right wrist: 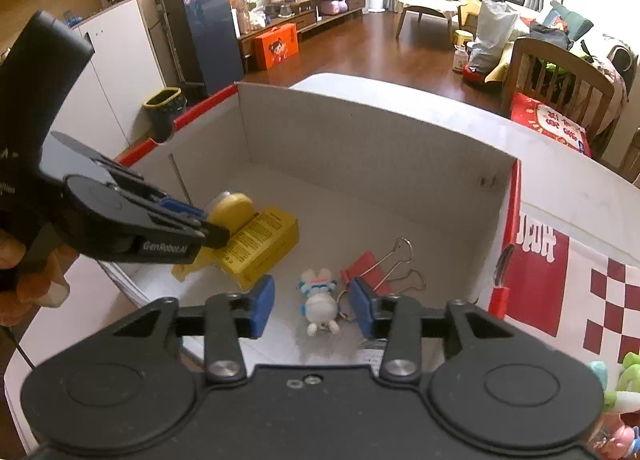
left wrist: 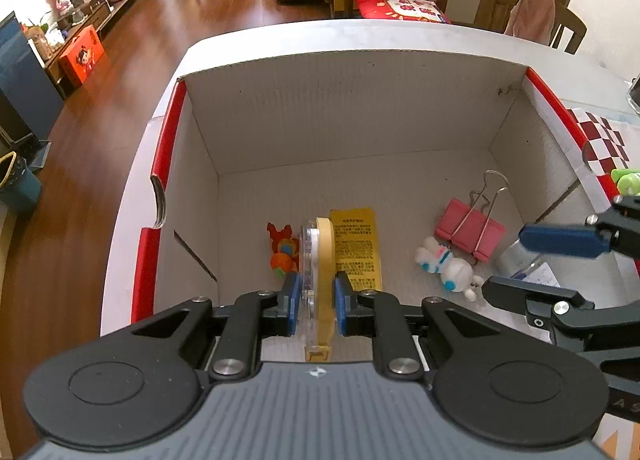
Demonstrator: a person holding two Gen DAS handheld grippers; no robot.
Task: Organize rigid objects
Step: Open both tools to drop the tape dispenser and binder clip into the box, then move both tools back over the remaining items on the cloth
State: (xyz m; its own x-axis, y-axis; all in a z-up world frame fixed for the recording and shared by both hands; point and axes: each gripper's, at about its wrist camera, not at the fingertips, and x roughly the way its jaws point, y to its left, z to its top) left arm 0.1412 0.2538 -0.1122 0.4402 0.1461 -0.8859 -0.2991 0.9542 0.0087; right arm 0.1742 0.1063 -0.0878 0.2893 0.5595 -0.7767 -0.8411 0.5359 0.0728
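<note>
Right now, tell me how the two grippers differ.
The left gripper is shut on the yellow tape roll, held on edge; the right gripper stands open and holds nothing. The left hangs above the yellow box, the right above the white rabbit toy, beside the pink binder clip. Both have blue pads and reach into the cardboard box.

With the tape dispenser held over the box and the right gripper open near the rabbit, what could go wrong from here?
1. The left gripper pinches the tape dispenser by its thin sides, upright; released so, it may topple onto the orange toy or the yellow box.
2. The open right gripper hangs over the white rabbit toy, beside the pink binder clip; closing could catch the clip's wire handles.
3. Both grippers share one cardboard box and may collide.
</note>
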